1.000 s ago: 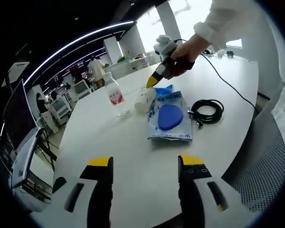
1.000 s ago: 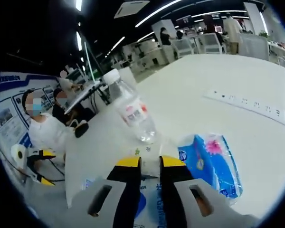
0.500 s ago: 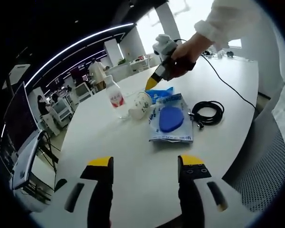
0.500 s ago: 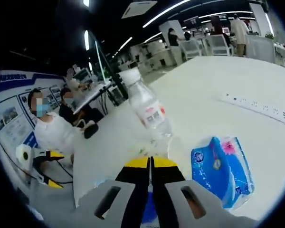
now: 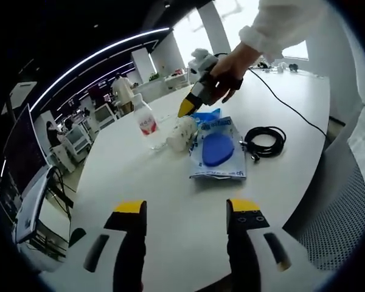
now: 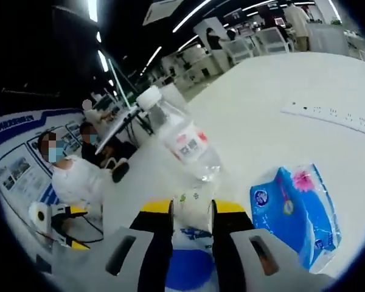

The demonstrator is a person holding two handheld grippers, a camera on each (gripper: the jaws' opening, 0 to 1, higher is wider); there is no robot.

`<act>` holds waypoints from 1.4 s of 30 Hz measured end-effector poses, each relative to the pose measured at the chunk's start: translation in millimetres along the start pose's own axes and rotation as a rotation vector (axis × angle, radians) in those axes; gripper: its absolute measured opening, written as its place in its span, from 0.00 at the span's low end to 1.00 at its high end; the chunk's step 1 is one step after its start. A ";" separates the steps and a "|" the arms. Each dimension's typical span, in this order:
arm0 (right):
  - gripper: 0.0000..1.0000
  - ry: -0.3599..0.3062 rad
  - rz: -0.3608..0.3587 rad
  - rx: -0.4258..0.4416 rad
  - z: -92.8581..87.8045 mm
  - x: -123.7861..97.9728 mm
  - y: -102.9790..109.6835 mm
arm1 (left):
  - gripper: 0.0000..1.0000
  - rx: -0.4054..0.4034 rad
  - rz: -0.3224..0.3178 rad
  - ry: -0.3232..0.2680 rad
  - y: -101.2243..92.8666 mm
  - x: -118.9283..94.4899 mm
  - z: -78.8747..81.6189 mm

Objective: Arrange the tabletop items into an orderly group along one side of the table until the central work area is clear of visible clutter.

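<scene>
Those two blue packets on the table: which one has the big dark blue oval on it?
The flat packet nearest the coiled black cable bears the oval. The other, the tissue pack, shows a pink flower and lies behind it.

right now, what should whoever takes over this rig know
Left tongs: open, empty, hanging over bare table.
Right tongs: jaws apart around a small white cup; whether they grip it, I cannot tell.
Things: water bottle upright just beyond the cup; blue tissue pack beside it; blue-and-white packet and coiled black cable mid-table; power strip further off.
Done: nothing grouped yet.
Left: move cup, bottle, packs and cable to one side.
</scene>
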State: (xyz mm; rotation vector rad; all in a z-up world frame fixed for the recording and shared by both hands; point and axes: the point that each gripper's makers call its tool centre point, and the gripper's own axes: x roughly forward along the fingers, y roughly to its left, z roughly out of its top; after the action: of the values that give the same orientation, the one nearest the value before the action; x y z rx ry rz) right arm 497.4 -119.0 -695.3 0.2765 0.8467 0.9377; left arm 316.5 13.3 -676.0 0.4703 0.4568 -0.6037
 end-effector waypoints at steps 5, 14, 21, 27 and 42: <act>0.00 -0.030 0.083 0.022 1.0 4.8 16.2 | 0.51 0.004 0.002 0.008 0.7 0.3 -1.3; 0.00 -0.042 0.095 -0.021 17.4 -11.8 32.1 | 0.51 0.007 0.002 0.005 0.7 0.9 -1.0; 0.00 -0.030 0.025 -0.111 41.0 -39.7 34.2 | 0.50 0.014 0.000 -0.009 0.0 0.4 1.5; 0.00 0.035 -0.043 -0.234 51.2 -49.3 37.6 | 0.50 0.011 0.002 -0.022 0.7 -0.3 3.2; 0.00 0.201 -0.145 -0.390 47.6 -32.0 31.6 | 0.49 0.017 0.020 -0.046 4.3 -3.9 7.0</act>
State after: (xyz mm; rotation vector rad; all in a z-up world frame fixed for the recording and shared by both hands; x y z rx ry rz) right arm 504.1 -119.4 -630.1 -0.2163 0.8344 0.9822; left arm 318.2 14.3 -667.1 0.4758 0.4029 -0.5986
